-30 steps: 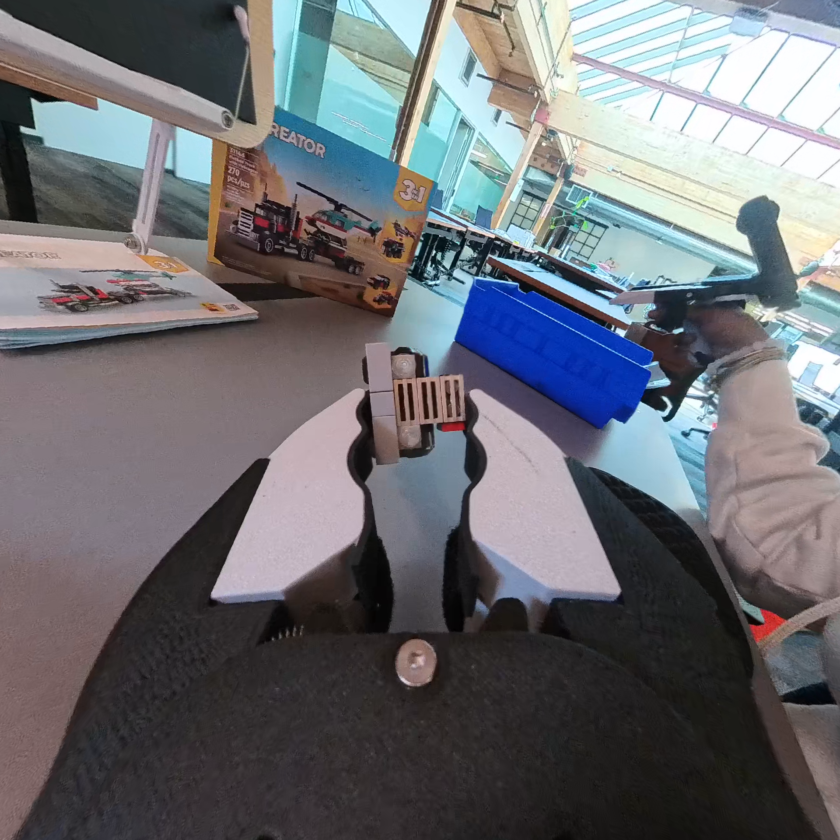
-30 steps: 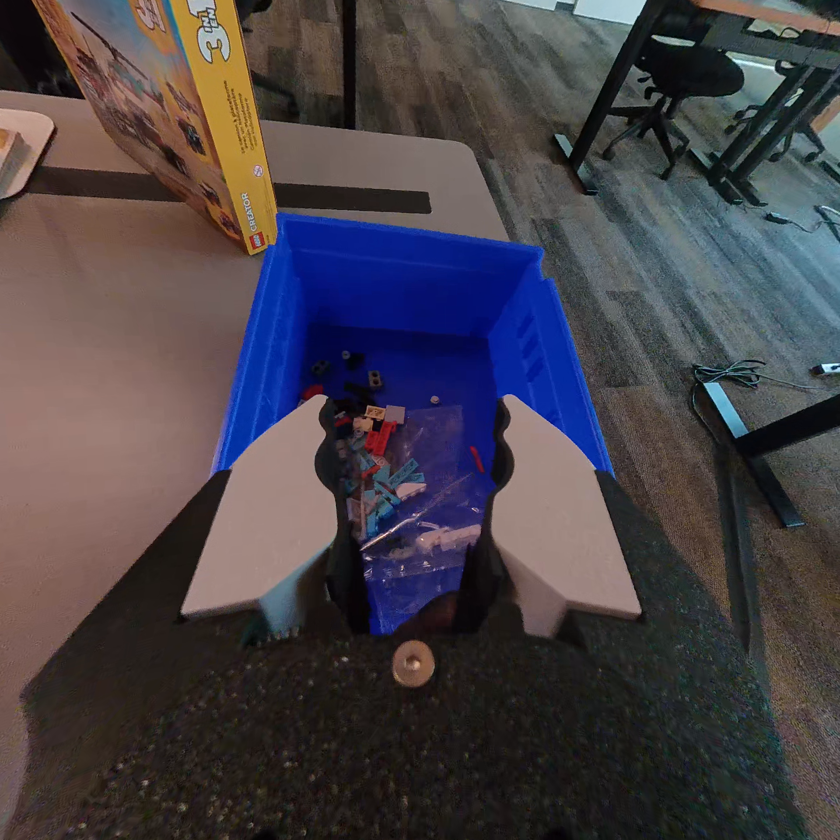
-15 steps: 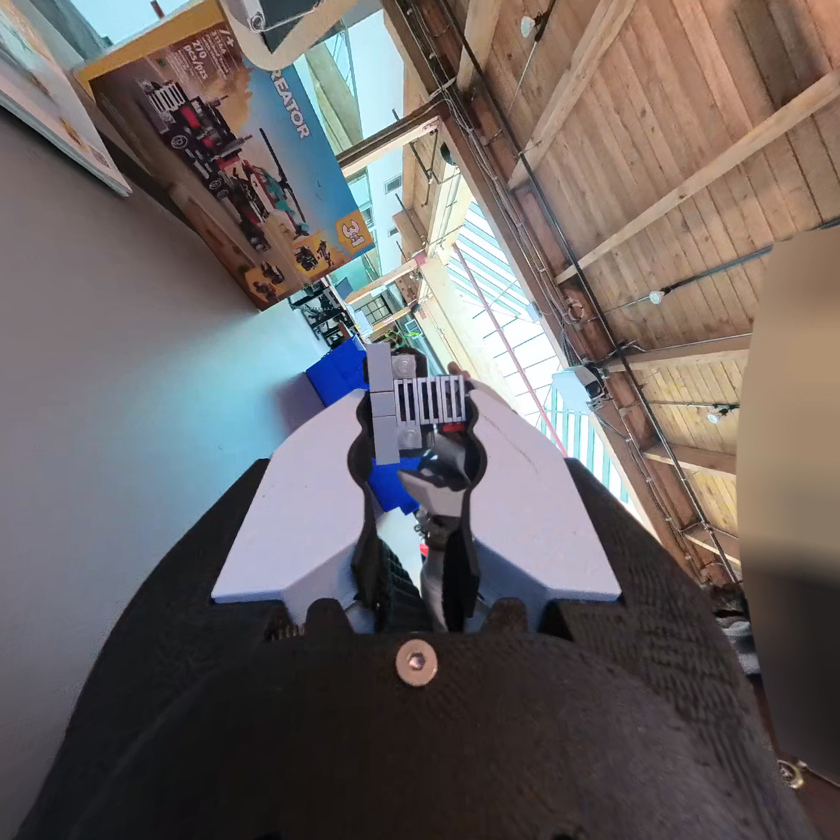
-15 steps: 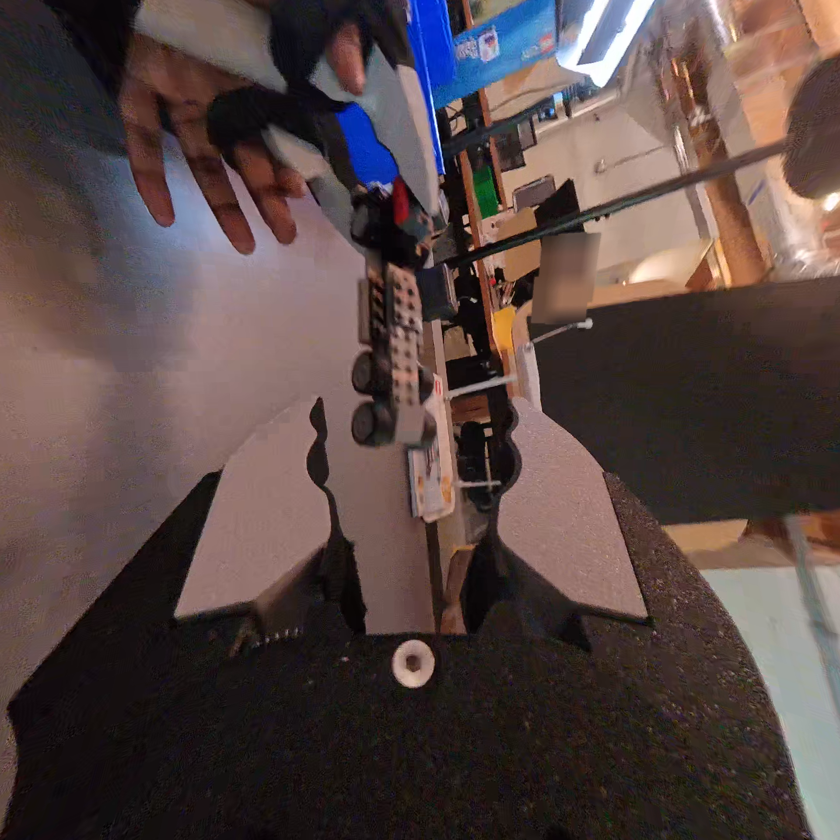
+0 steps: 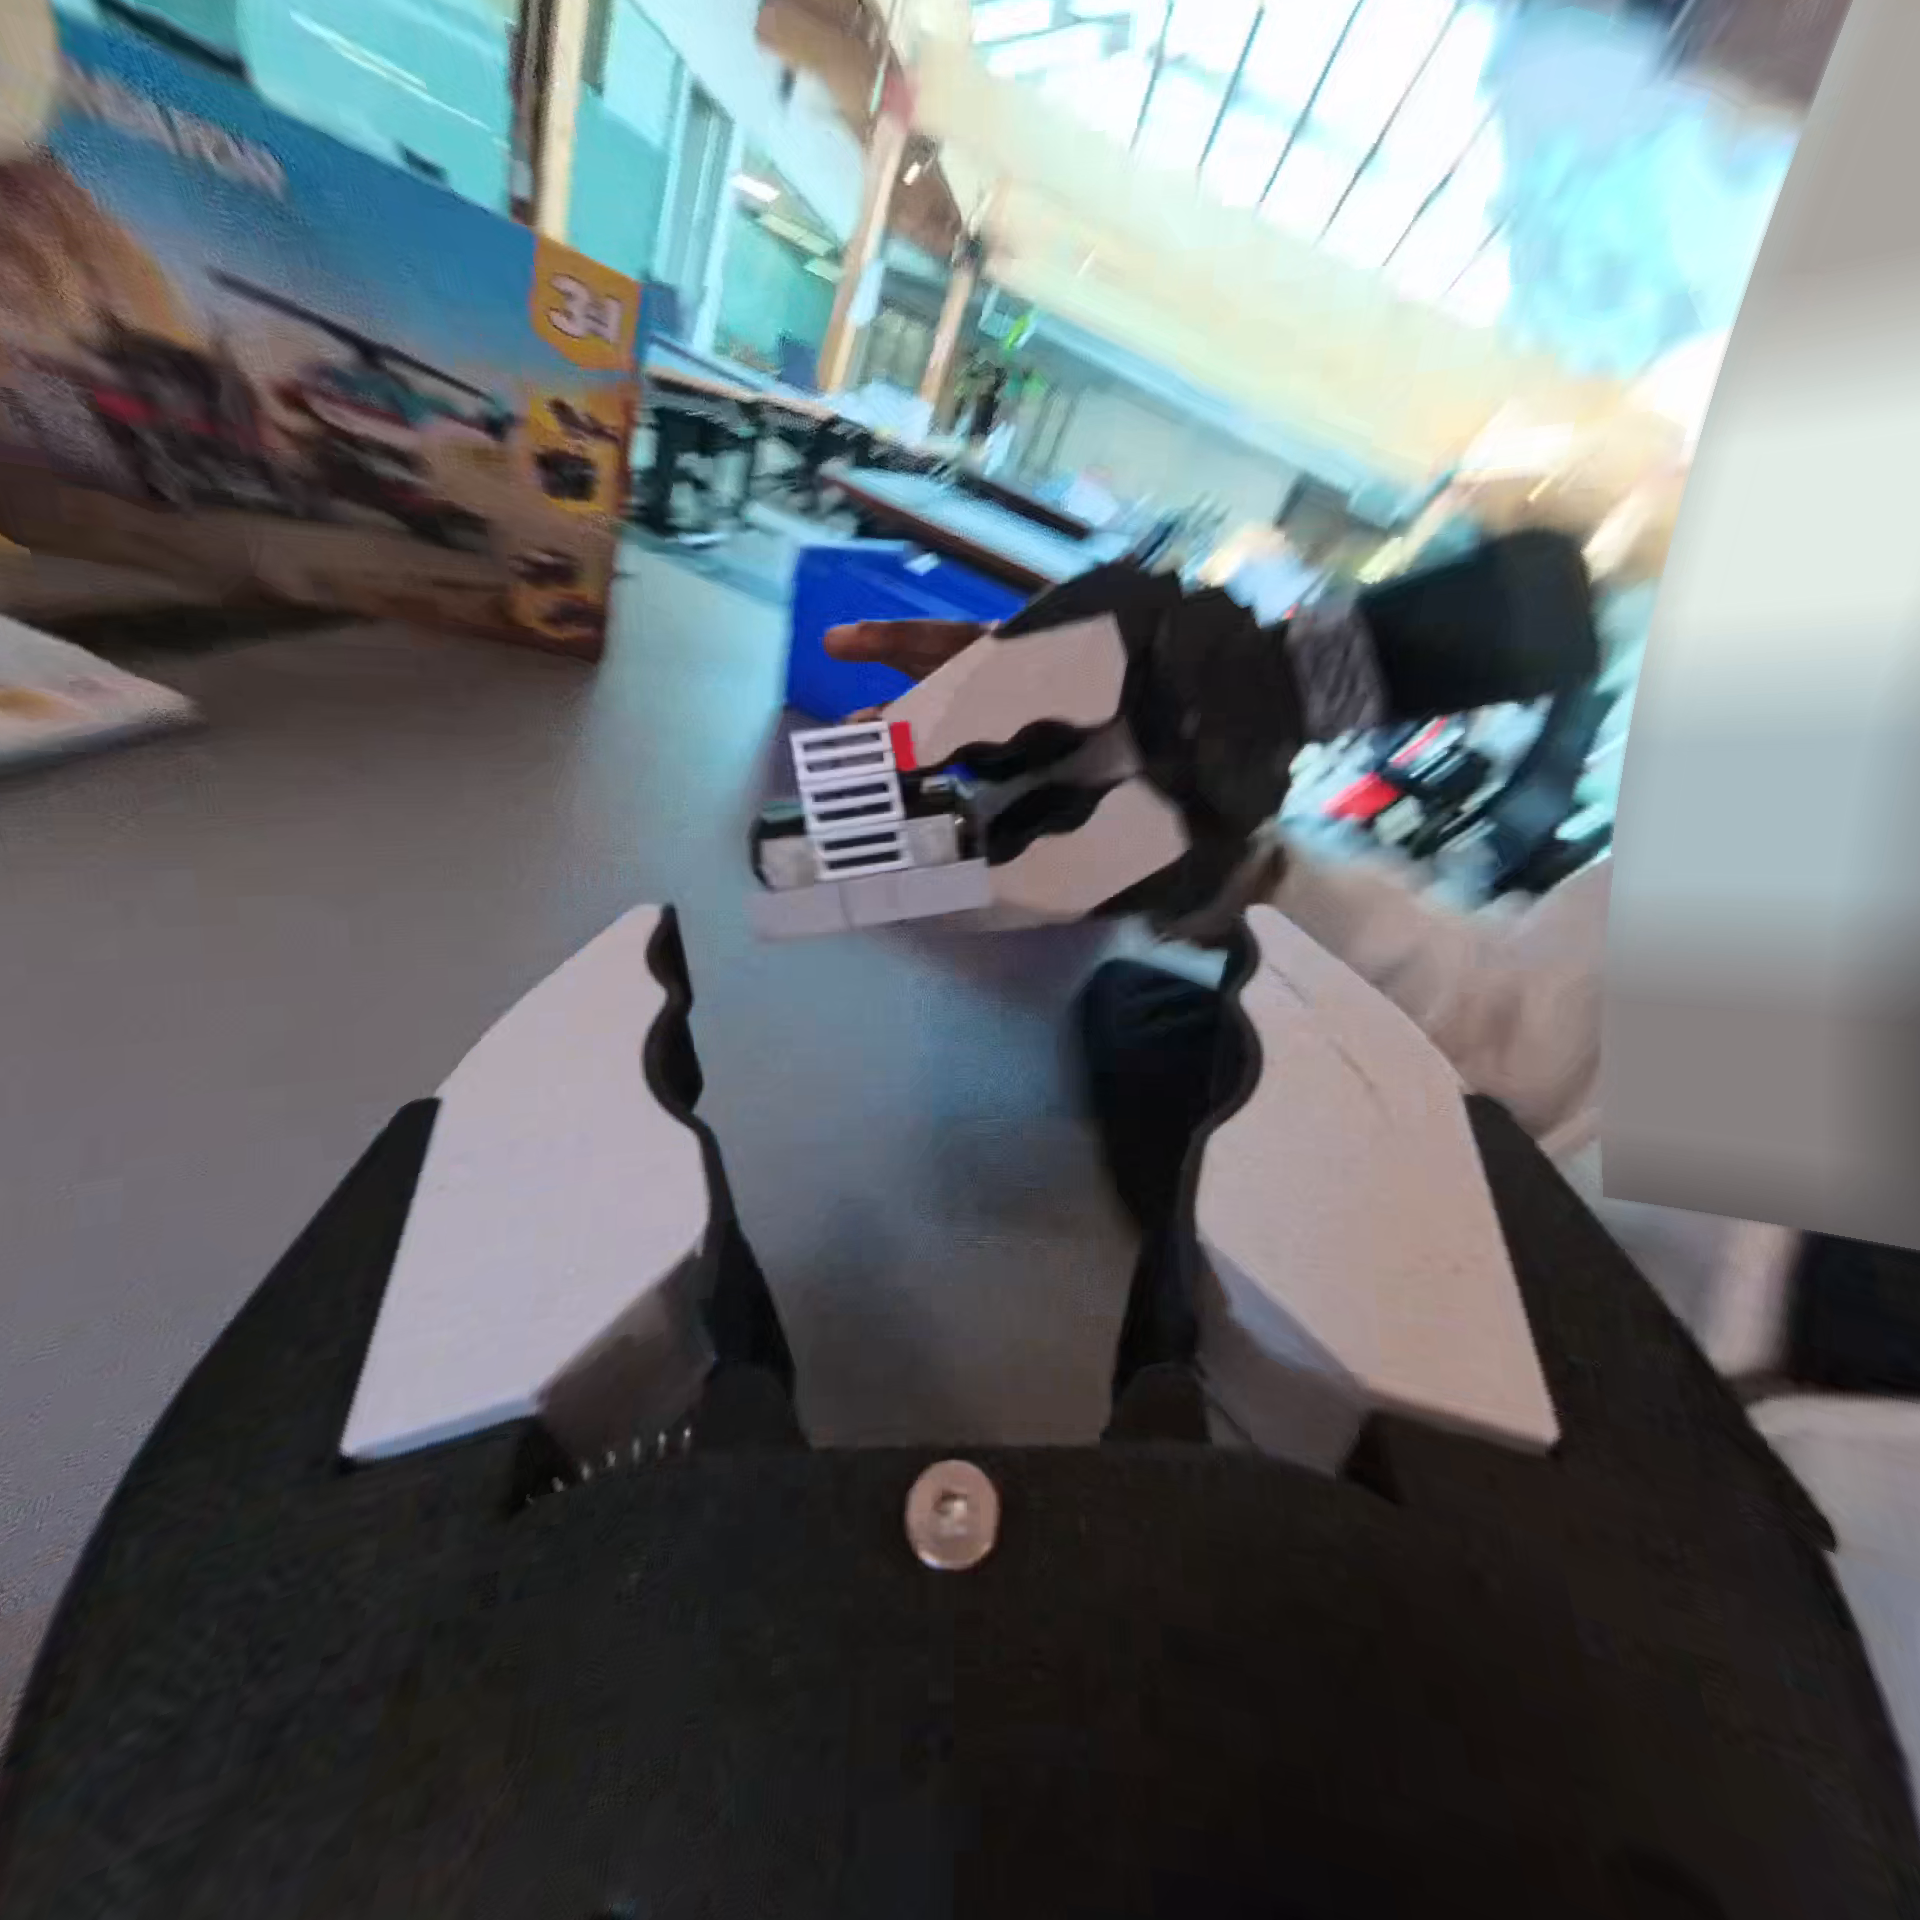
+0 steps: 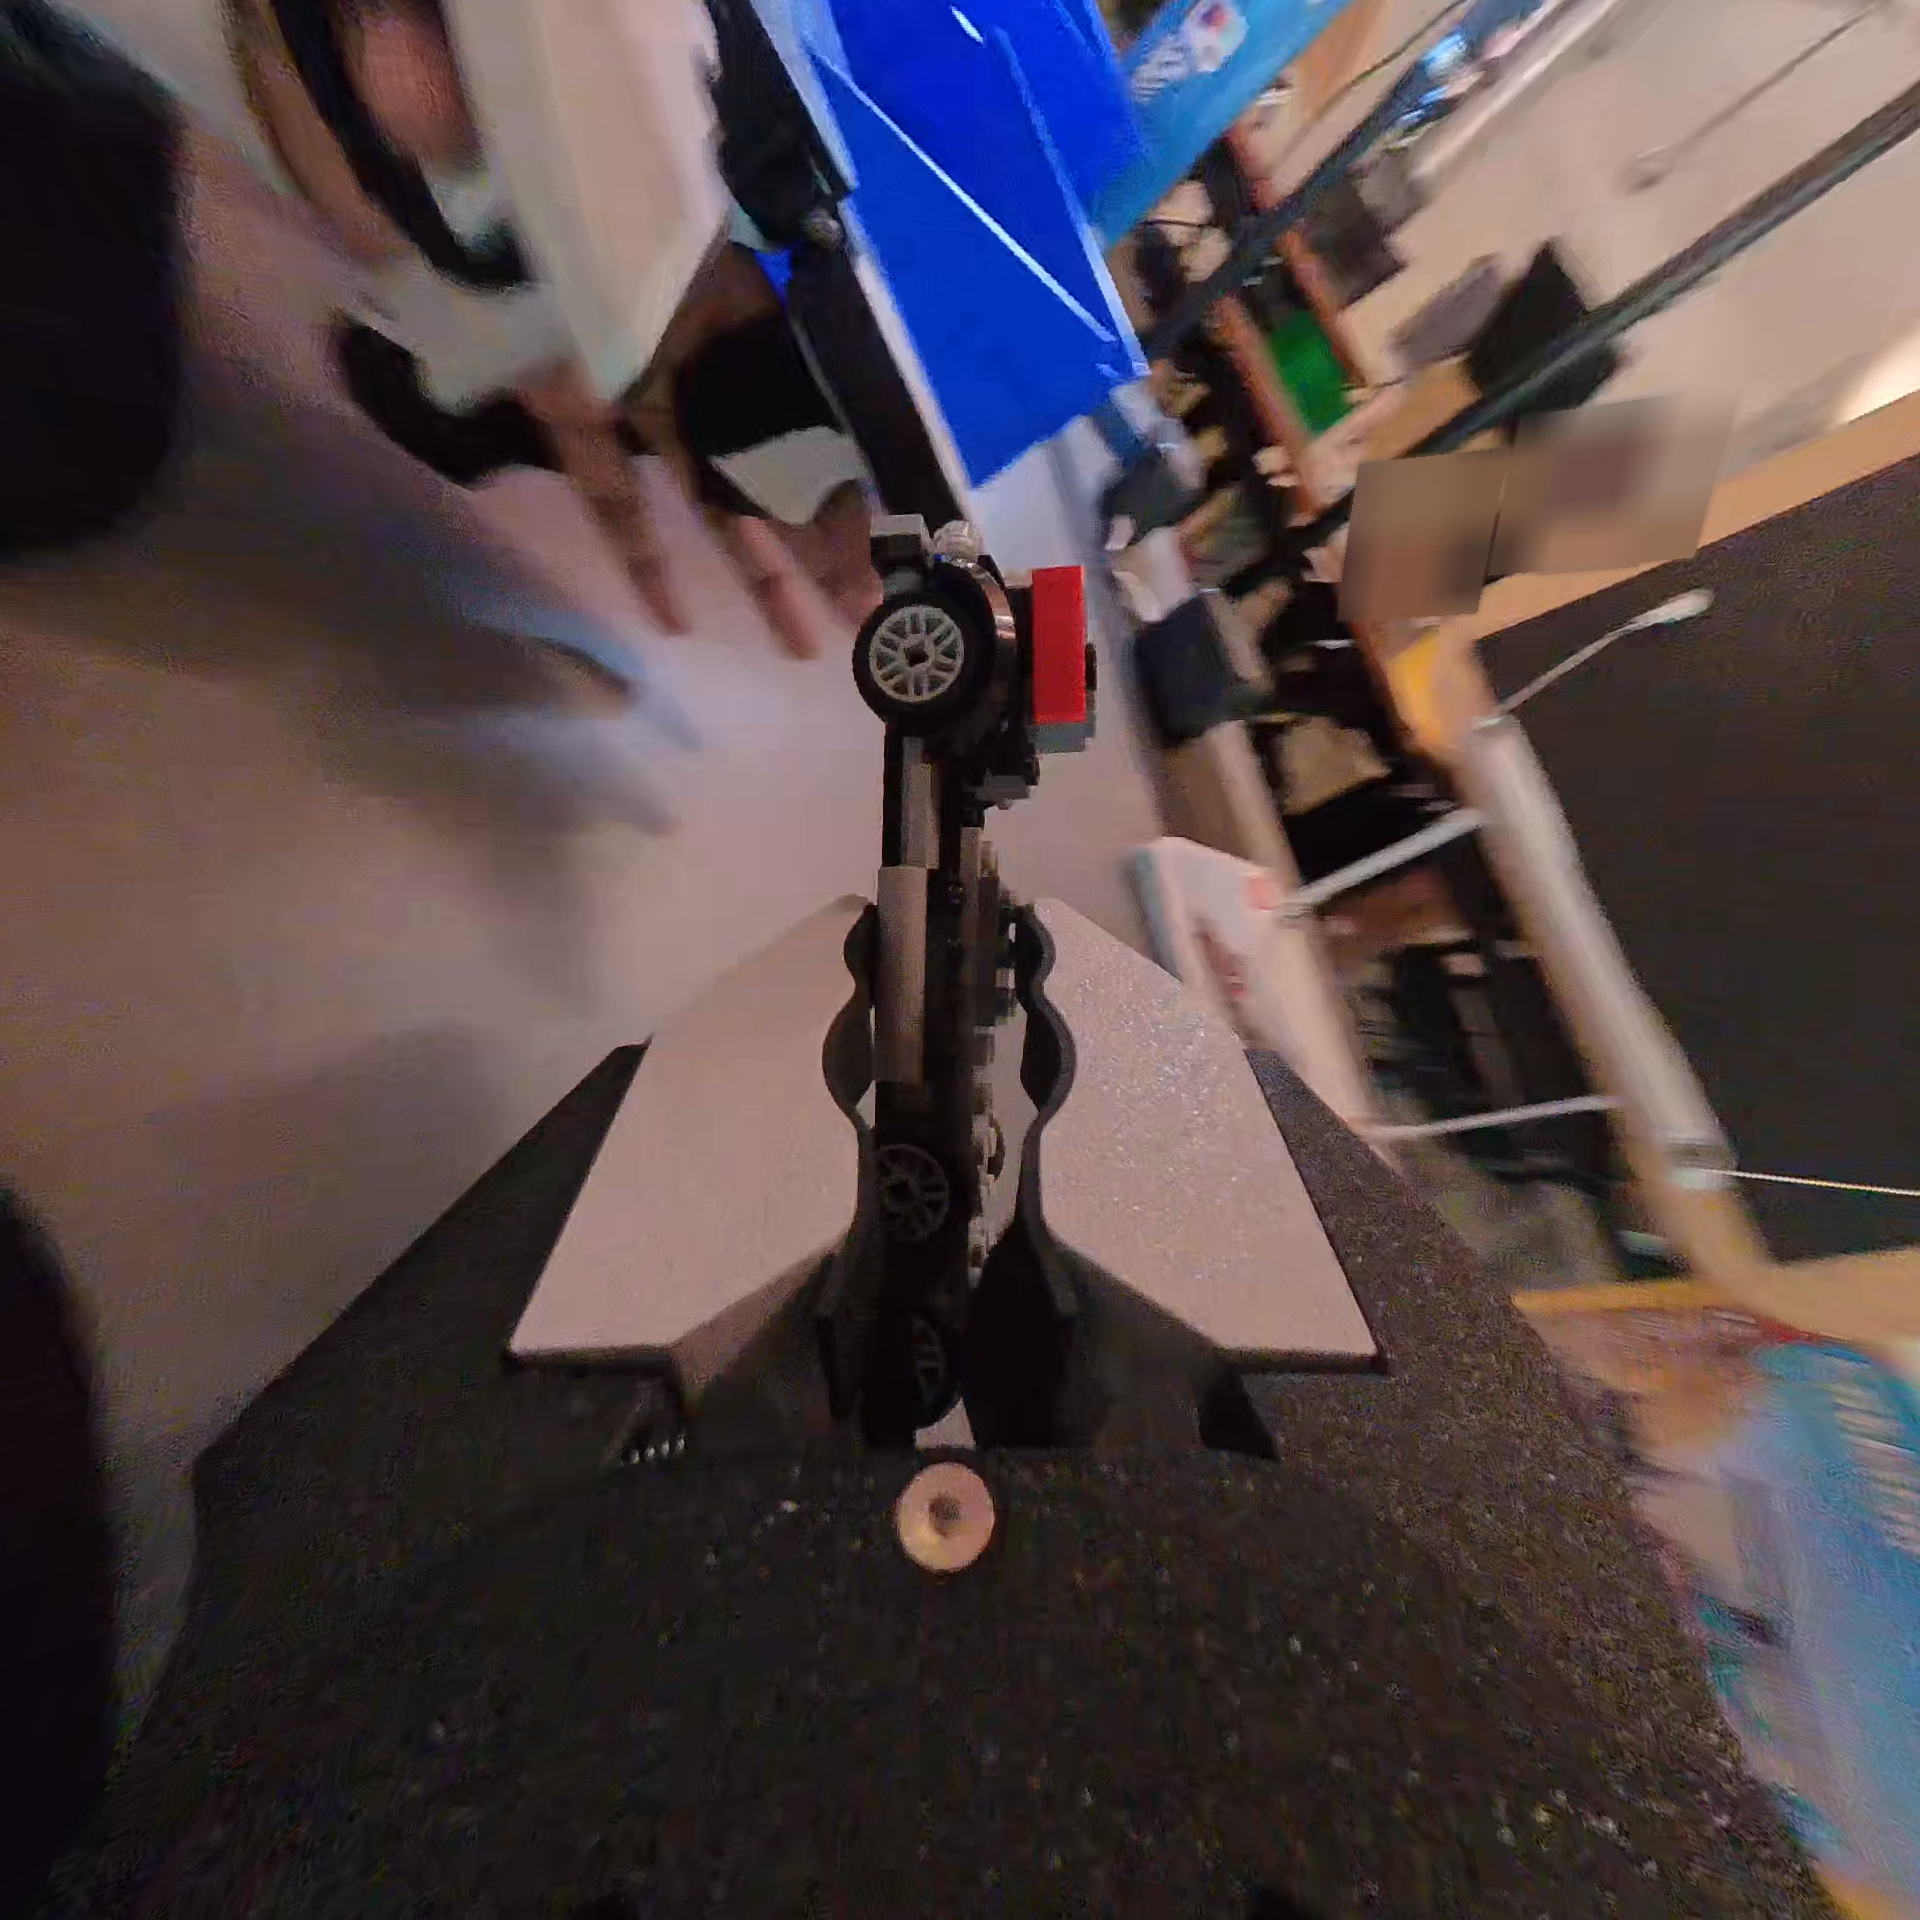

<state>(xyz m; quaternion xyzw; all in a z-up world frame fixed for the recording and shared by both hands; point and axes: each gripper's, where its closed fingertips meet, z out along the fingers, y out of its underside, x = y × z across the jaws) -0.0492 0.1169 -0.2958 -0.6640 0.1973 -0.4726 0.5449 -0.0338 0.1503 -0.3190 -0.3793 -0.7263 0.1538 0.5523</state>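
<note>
Grey worktop (image 5: 312, 883) with three things on it.
A toy box (image 5: 312, 416) stands far left, a booklet (image 5: 62, 696) lies at the left edge, a blue bin (image 5: 873, 623) sits far centre.

Glossy plastic brick truck (image 6: 940, 790) (matt grey fingers (image 6: 1153, 1122) grainy).

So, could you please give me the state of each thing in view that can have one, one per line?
Left gripper: open wide, nothing between its fingers.
Right gripper: shut on the toy truck, pads against both its sides.
Toy truck: off the table, turned on its side.
Blue bin: on the table, open-topped.
Toy box: standing upright on the table.
</note>
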